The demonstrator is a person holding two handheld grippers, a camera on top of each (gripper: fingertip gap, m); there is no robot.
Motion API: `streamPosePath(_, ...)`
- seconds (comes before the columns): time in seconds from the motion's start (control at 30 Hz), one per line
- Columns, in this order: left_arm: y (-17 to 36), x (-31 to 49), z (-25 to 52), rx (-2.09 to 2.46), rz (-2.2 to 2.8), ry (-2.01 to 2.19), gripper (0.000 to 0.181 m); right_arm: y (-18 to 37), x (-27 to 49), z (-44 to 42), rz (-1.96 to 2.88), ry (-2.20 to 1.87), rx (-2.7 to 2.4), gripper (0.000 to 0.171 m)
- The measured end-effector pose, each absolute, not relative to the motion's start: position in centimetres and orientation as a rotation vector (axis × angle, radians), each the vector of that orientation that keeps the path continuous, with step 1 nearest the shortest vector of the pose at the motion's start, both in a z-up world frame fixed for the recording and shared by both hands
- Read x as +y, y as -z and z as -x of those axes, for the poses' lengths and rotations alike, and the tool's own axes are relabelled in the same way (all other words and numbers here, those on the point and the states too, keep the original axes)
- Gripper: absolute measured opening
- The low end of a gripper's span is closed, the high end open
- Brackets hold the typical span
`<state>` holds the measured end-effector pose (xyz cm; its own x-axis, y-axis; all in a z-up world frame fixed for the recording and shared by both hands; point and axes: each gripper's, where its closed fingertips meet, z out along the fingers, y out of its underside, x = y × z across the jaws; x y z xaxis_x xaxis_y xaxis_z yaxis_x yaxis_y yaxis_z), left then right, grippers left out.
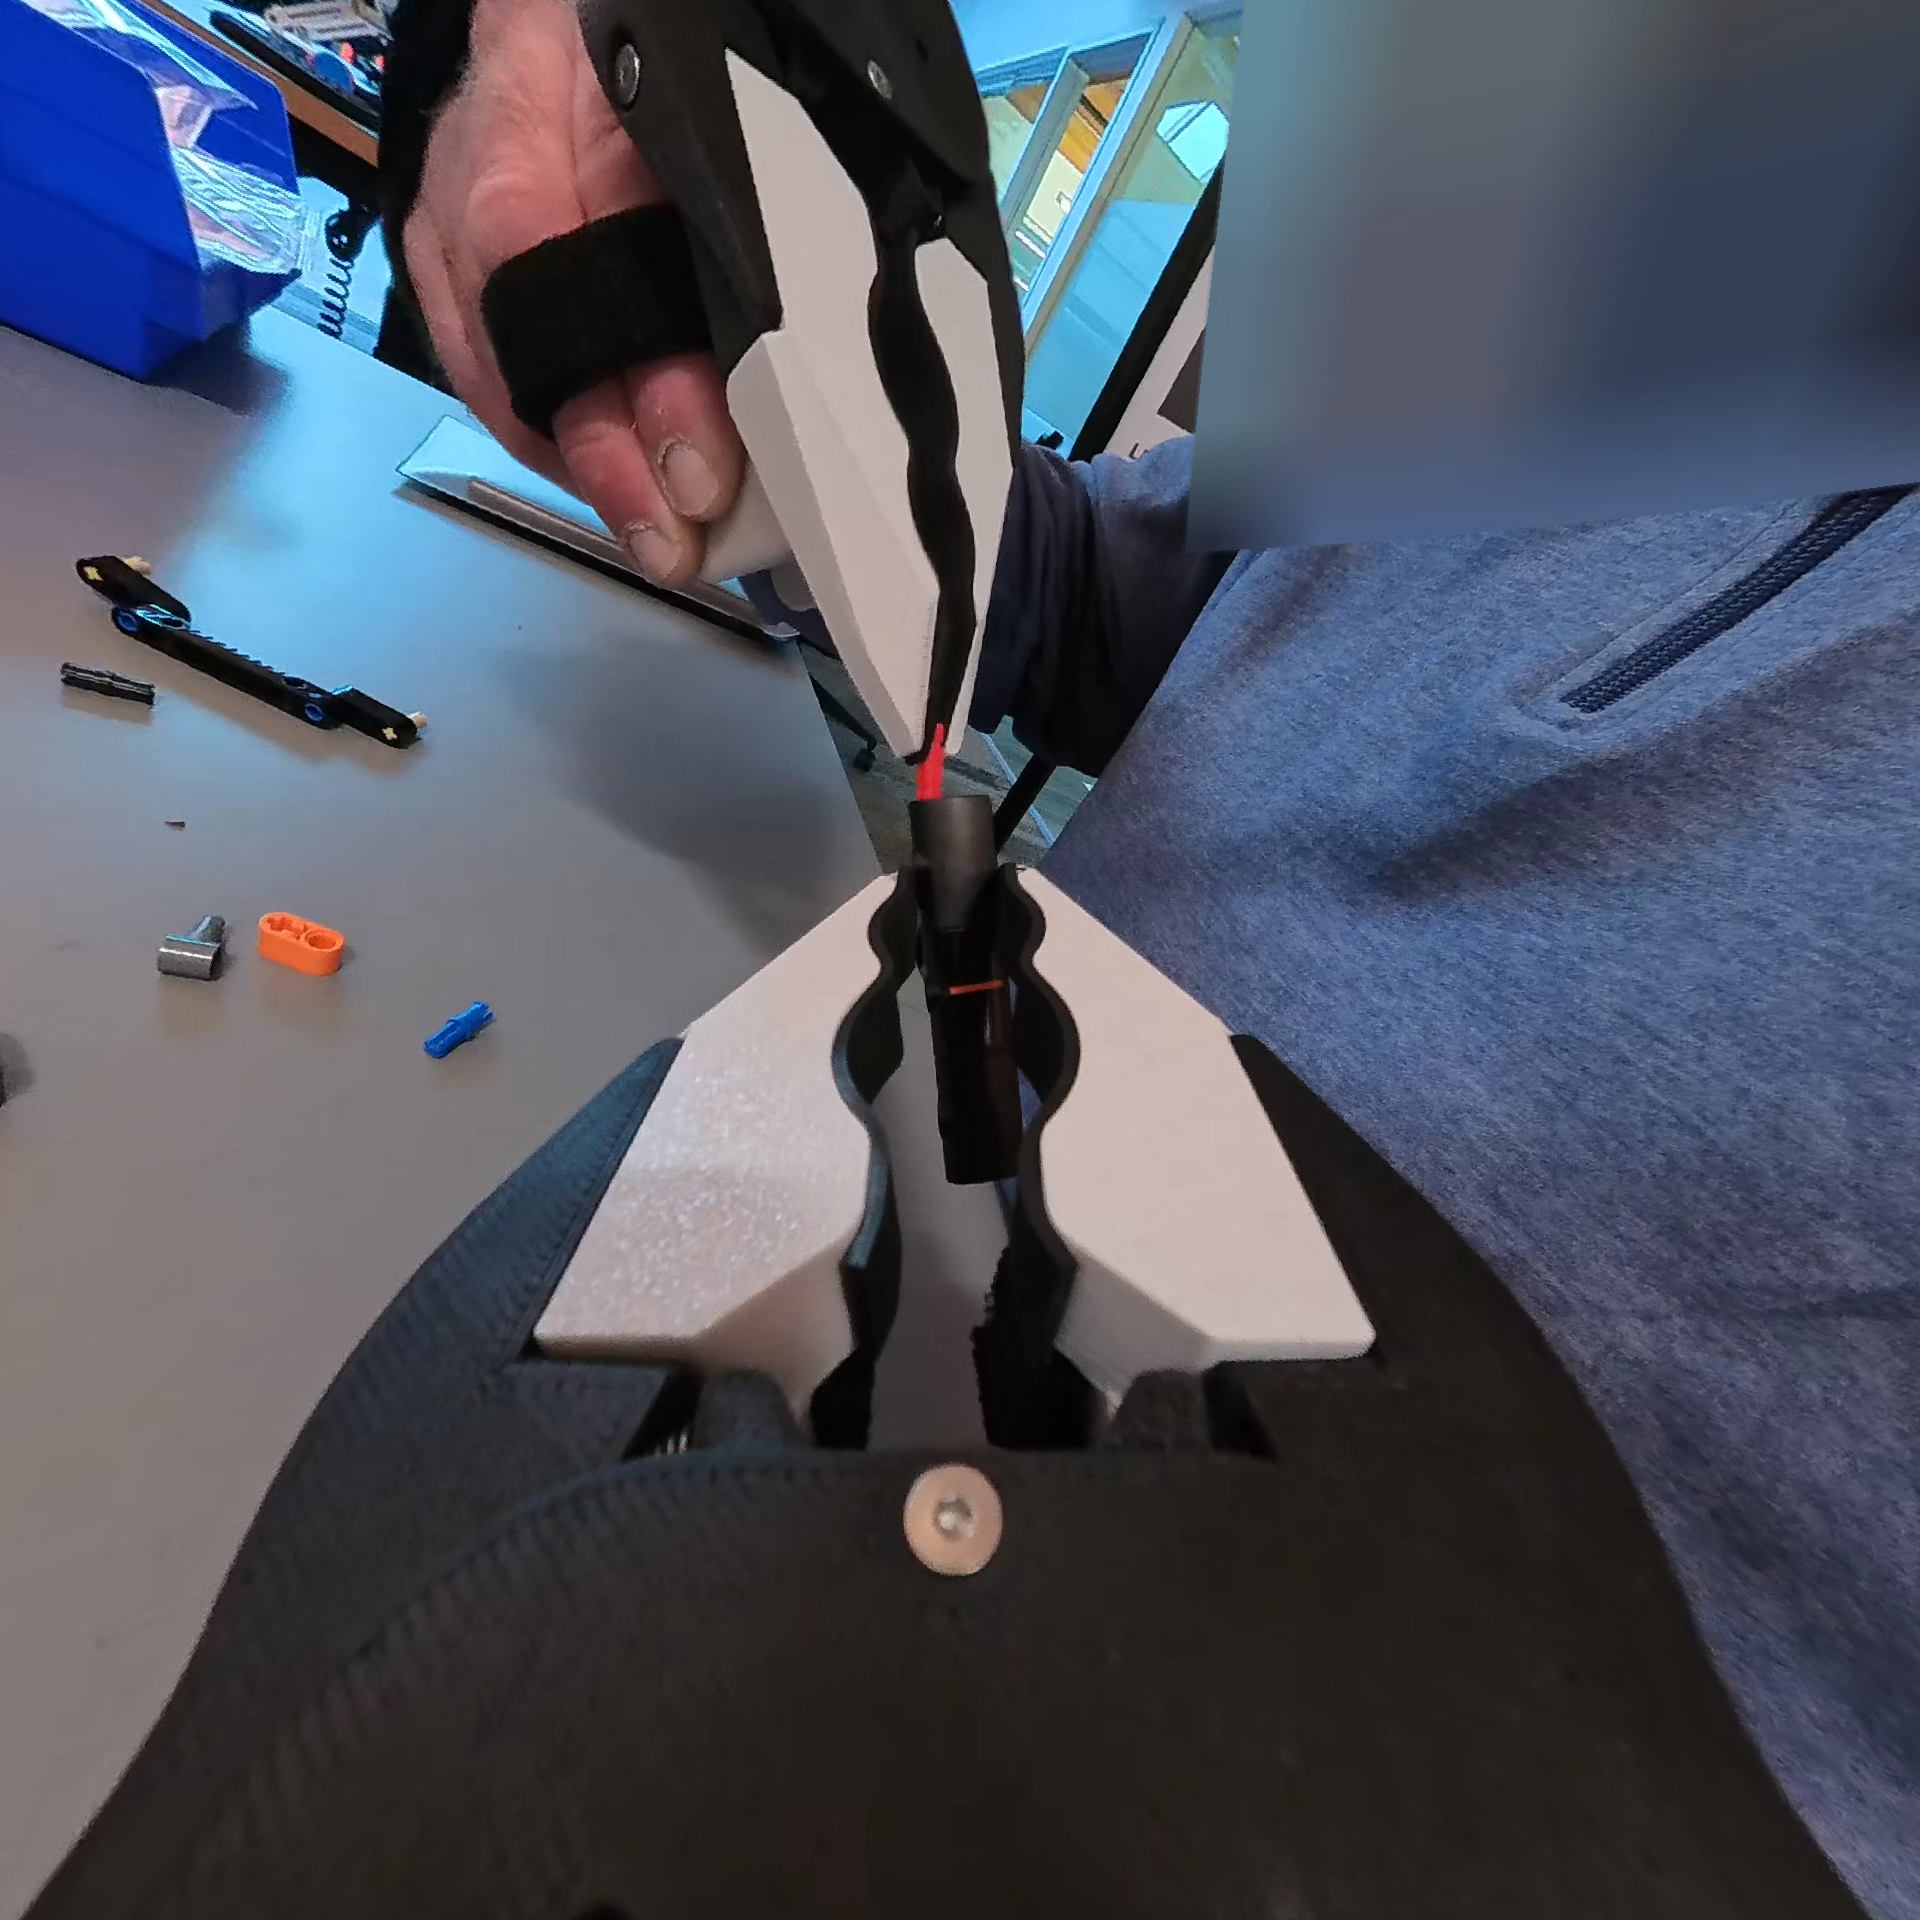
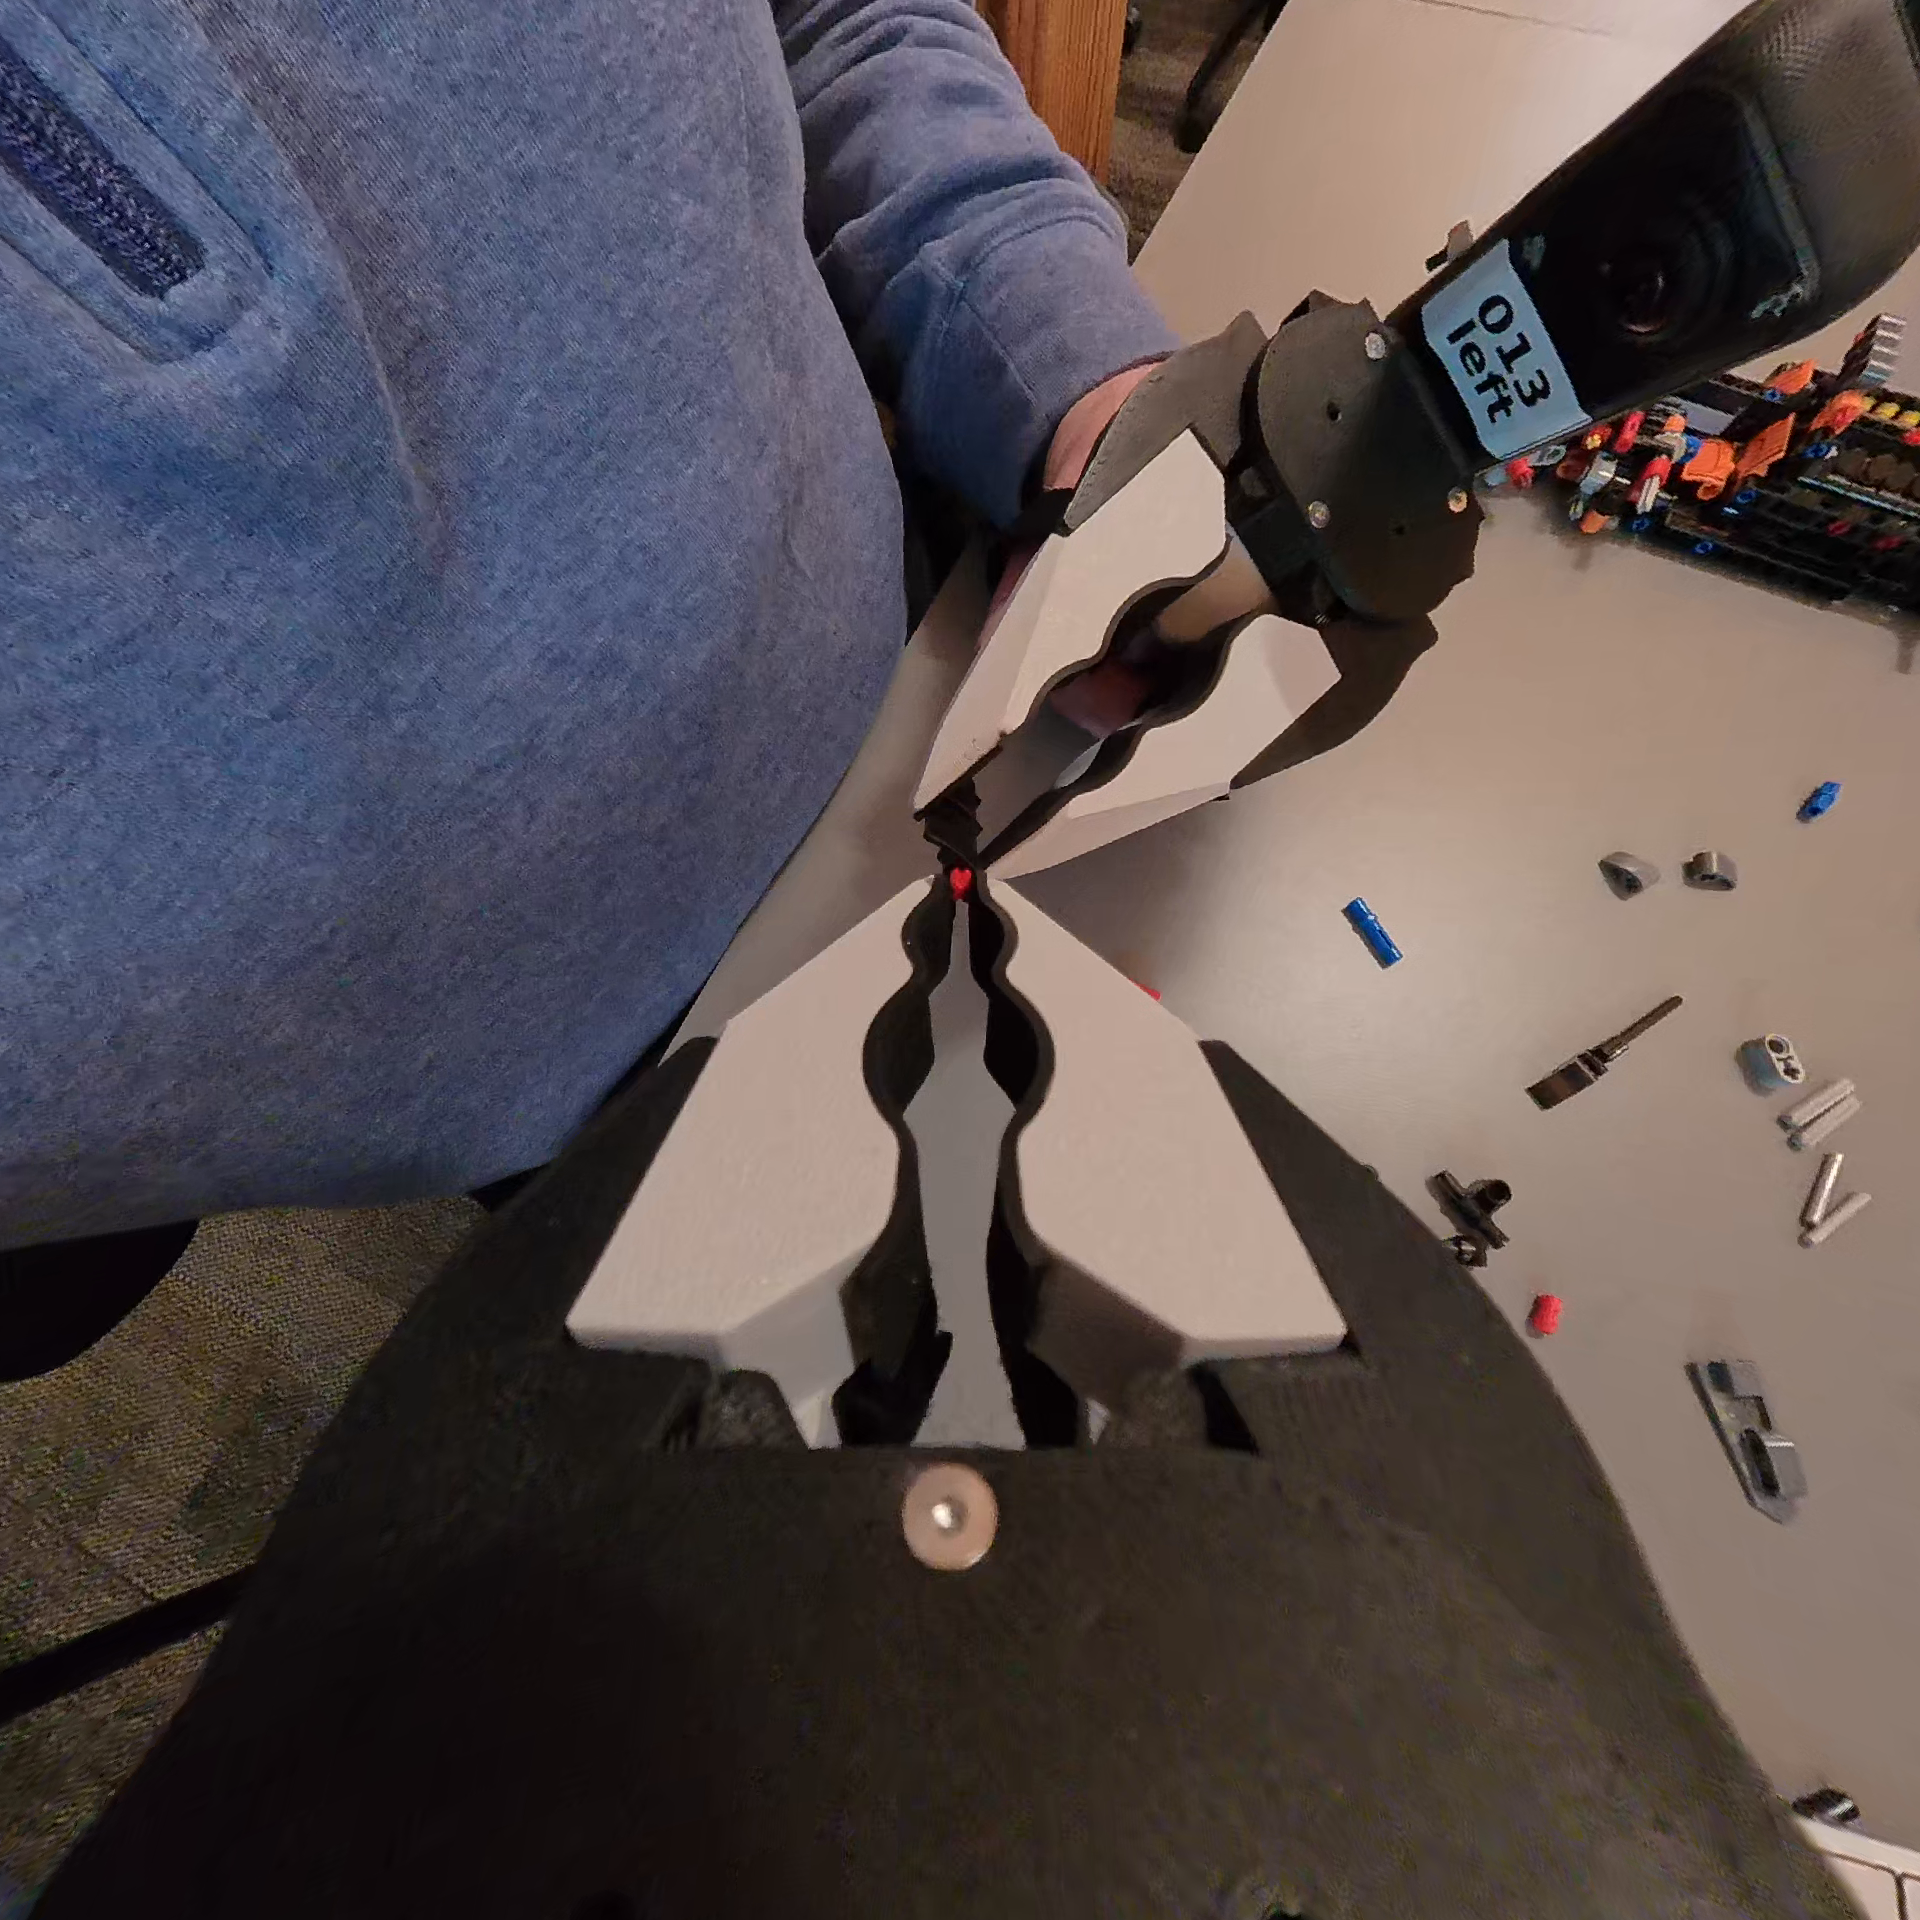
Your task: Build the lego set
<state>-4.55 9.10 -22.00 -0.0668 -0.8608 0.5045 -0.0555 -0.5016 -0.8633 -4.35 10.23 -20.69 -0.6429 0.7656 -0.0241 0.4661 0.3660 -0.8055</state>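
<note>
Grey table [image 1: 436,1039], seen from both wrist cameras, with a person in a blue sweater [image 1: 1507,1039] seated at its edge. A blue bin [image 1: 114,197] stands at the far left corner in the left wrist view; a large, partly built model [image 2: 1787,478] of black, orange and red pieces lies at the far side in the right wrist view.

Left gripper [image 1: 956,894]: jaws clamped on a black rod assembly [image 1: 971,1039], which stands nearly upright between the white fingers [image 1: 1143,1143], held in the air above the table's edge and in front of the sweater. A thin orange ring circles the rod midway.

Right gripper [image 2: 961,883]: jaws pressed together on a small red peg [image 1: 932,764], pinched at the very fingertips. The peg's lower end meets the top of the black rod assembly. A hand [image 1: 561,312] with a black strap grips the right gripper's handle.

Loose pieces on the table, left wrist view: a long black toothed bar [image 1: 249,665] with blue pins, a short black pin [image 1: 107,683], an orange link [image 1: 299,941], a grey connector [image 1: 192,948] just beside it, and a blue pin [image 1: 458,1031]. Right wrist view: another blue pin [image 2: 1371,932], a black axle piece [image 2: 1600,1055], several grey rods [image 2: 1820,1117], and a small red bush [image 2: 1545,1312].
</note>
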Motion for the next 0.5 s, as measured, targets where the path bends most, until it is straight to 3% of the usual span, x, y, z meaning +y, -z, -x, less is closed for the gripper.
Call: streamPosePath(0.5, 21.84, 8.90, 4.58, 1.005, 1.568, 1.680, 0.013, 20.48, 10.00, 4.31, 0.985, -1.215, -2.199, 0.001)
